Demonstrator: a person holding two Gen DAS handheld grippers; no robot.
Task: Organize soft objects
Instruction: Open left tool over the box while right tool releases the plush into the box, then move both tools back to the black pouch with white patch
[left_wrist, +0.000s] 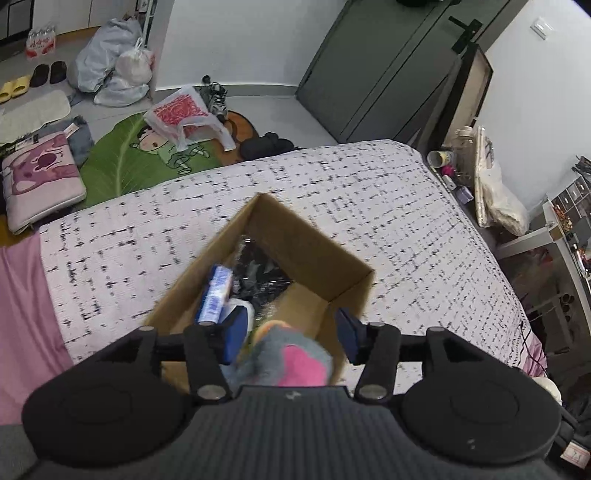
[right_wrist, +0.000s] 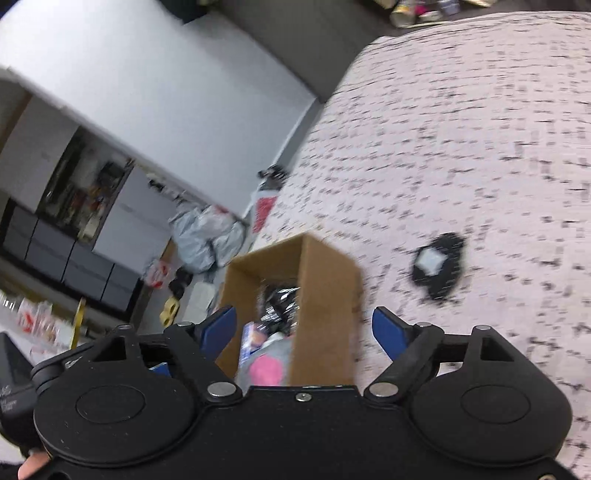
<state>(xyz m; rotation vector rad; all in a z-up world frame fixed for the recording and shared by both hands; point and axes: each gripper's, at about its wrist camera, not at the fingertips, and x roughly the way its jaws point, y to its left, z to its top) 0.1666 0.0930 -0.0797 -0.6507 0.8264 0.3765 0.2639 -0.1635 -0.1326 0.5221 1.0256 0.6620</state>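
Note:
An open cardboard box (left_wrist: 332, 243) stands on the bed (left_wrist: 369, 177). Inside lie a grey and pink plush (left_wrist: 291, 358), a blue and white pack (left_wrist: 216, 295) and black shiny wrapping (left_wrist: 258, 273). My left gripper (left_wrist: 291, 332) is open just above the box, its blue fingers apart on either side of the plush, not gripping it. In the right wrist view the box (right_wrist: 325, 273) and the plush (right_wrist: 267, 365) show below my right gripper (right_wrist: 304, 330), which is open and empty. A black soft item with a white patch (right_wrist: 437, 266) lies on the bed (right_wrist: 461, 129) to the right.
The floor beyond the bed holds a green leaf rug (left_wrist: 140, 155), a pink cushion (left_wrist: 40, 177), plastic bags (left_wrist: 110, 62) and slippers (left_wrist: 14, 88). A dark door (left_wrist: 388, 66) is at the back. A cluttered side table (left_wrist: 458, 162) stands at the right.

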